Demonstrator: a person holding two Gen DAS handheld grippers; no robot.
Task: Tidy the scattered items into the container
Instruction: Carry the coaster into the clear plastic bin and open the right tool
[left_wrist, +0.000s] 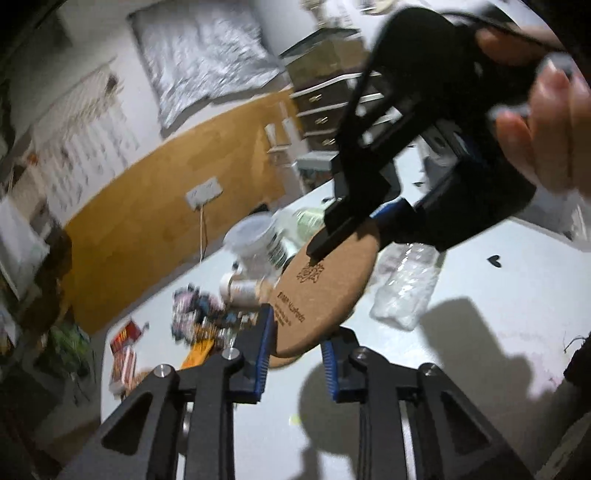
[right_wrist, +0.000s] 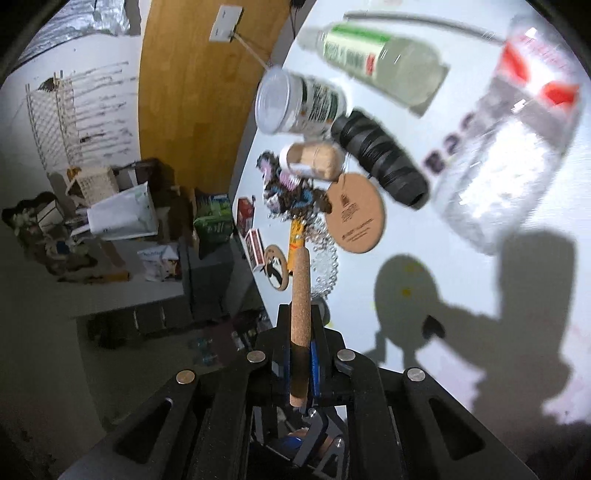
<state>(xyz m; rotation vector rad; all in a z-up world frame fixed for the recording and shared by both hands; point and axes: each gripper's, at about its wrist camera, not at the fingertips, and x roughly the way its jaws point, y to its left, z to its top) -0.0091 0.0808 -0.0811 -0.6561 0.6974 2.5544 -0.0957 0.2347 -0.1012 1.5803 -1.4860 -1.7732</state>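
Observation:
A round cork coaster (left_wrist: 325, 288) hangs above the white table (left_wrist: 480, 332), gripped by its upper rim in my right gripper (left_wrist: 325, 240), which a hand (left_wrist: 546, 122) holds. In the right wrist view the same coaster (right_wrist: 300, 295) shows edge-on, pinched between the shut jaws of the right gripper (right_wrist: 300, 332). My left gripper (left_wrist: 297, 354) faces the coaster's printed side. Its blue pads (left_wrist: 264, 343) stand a narrow gap apart, with bare table showing between them and the coaster's lower rim just beyond. A second cork coaster (right_wrist: 354, 214) lies flat on the table.
Scattered on the table are a black thread spool (right_wrist: 380, 158), a green-labelled bottle (right_wrist: 376, 59), a lidded tub (right_wrist: 299, 107), a small cork jar (right_wrist: 314, 160), a crumpled clear bottle (left_wrist: 406, 288), beads (right_wrist: 325, 266) and red boxes (right_wrist: 255, 247). The table edge (right_wrist: 251, 184) runs along the left.

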